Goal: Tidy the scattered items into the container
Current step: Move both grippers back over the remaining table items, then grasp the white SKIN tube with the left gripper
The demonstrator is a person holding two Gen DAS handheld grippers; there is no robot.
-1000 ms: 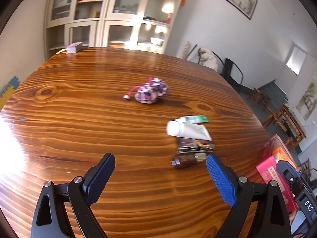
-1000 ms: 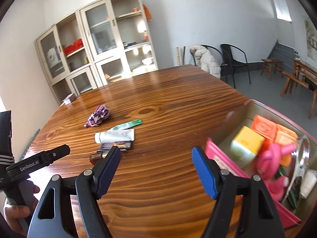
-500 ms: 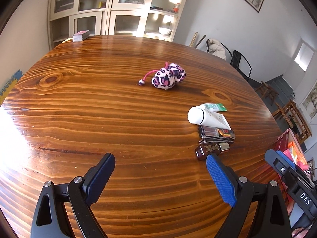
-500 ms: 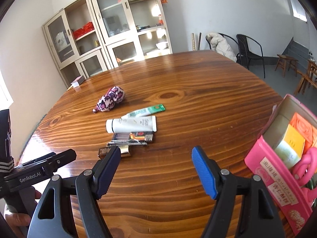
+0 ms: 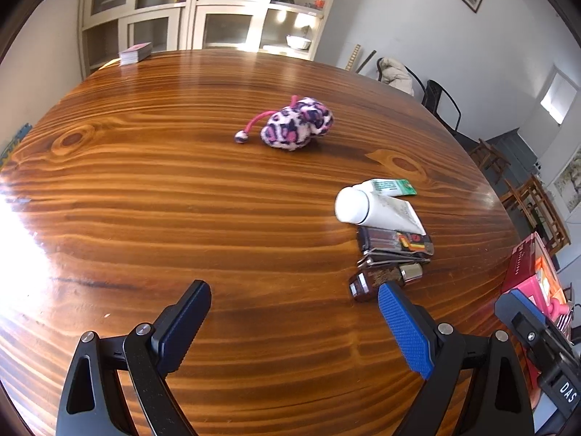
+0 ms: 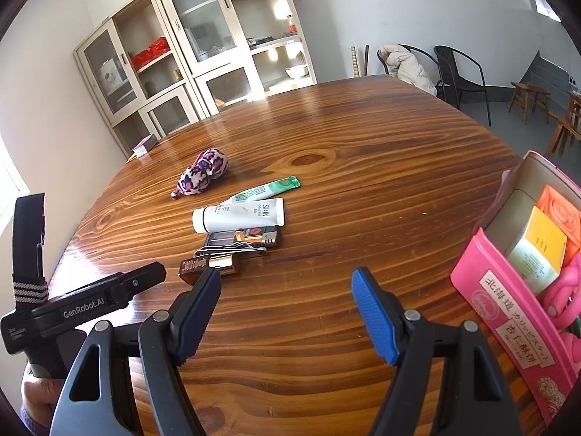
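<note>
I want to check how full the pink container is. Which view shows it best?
The right wrist view: the pink container shows its open top, with boxes inside. The left wrist view catches only a sliver at the right edge, partly behind the right tongs.

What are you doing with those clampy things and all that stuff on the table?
A person is tidying loose things into the pink box at the table's edge. Each hand carries a tool; the left tool and right tool both hang open above the wood, holding nothing. Still waiting on the table are a spotted plush toy, a white tube, a green tube, and a small dark pile beside them. The box already holds some packets.
</note>
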